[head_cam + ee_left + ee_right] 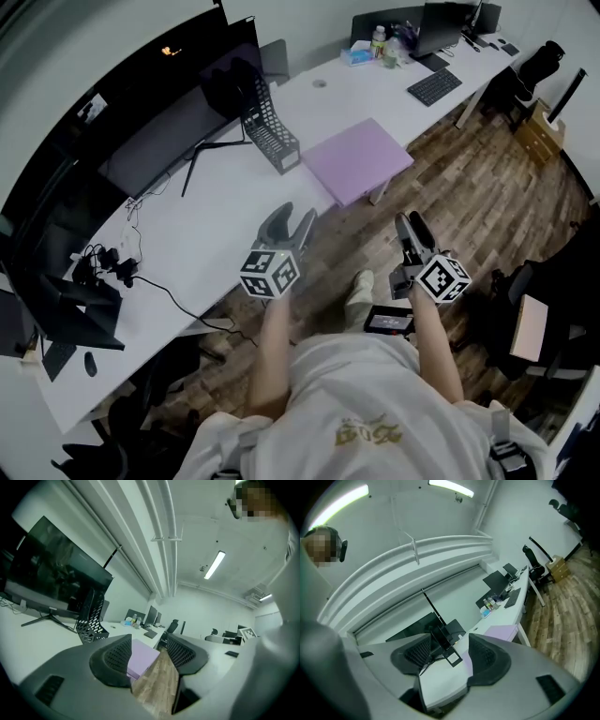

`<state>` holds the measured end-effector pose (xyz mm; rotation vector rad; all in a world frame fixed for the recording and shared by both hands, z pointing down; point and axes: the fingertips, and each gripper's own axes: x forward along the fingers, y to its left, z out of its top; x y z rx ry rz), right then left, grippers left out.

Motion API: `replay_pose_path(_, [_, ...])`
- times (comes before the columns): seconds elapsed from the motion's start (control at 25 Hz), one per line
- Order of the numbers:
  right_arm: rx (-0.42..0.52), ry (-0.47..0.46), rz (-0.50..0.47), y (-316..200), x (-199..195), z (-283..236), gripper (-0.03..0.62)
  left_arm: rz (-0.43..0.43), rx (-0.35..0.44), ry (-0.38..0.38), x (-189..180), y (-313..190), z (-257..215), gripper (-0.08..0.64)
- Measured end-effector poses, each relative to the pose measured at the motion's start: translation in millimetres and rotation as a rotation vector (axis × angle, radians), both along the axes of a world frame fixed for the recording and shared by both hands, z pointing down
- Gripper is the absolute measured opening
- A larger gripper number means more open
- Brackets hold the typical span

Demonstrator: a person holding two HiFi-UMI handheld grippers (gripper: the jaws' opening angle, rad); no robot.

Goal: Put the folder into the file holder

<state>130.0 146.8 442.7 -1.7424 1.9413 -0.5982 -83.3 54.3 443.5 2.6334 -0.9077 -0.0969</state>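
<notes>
Long white office desk (216, 234) is running past both grippers. Left gripper (293, 217) & right gripper (411, 223) are hanging w/ jaws apart, nothing between. Purple folder (356, 159) is lying flat at desk's front edge, just beside black mesh file holder (267, 131).

**What the views keep back**

In the left gripper view, the purple folder (143, 660) is half hidden. The jaw at 8 o'clock of it covers its left part.

In the right gripper view, the other jaw cuts across the folder's near end.

In the head view:
- The inside of the black file holder (270, 131) is too dark to read.
- The monitor (159, 141) fades into the dark rim at 9 o'clock.
- The small things (380, 42) at 12 o'clock on the desk (187, 244) are too small to name.
- The person's torso hides the legs, and only one shoe (359, 286) shows.
</notes>
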Motion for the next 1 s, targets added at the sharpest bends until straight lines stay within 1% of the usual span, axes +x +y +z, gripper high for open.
replay_pose_path(0.08, [-0.015,-0.016,0.009,-3.2,7.3,5.4,0.25,0.021,-0.013,-0.018,12.5,-4.7,6.9,0.241])
replay_pose_path(0.32, [-0.049,-0.052,0.054,-25.2,35.9,17.0,0.256,0.065,-0.019,-0.064,47.4,-32.3,12.0,0.264])
replay_pose_path(0.64, [-0.083,-0.122,0.087,-78.9,71.3,36.7,0.273,0.109,-0.069,-0.095,83.7,-88.1,27.2,0.265])
replay_pose_path(0.8, [-0.101,-0.116,0.081,-112.0,87.8,42.7,0.275,0.129,-0.074,-0.13,106.6,-114.9,36.4,0.268])
replay_pose_path(0.92, [-0.132,-0.098,0.047,-135.6,96.4,51.6,0.304,0.143,-0.089,-0.152,124.5,-138.1,45.7,0.268])
replay_pose_path(1.0, [-0.152,-0.088,0.04,-145.9,105.4,57.3,0.305,0.148,-0.104,-0.164,136.1,-150.3,51.3,0.27])
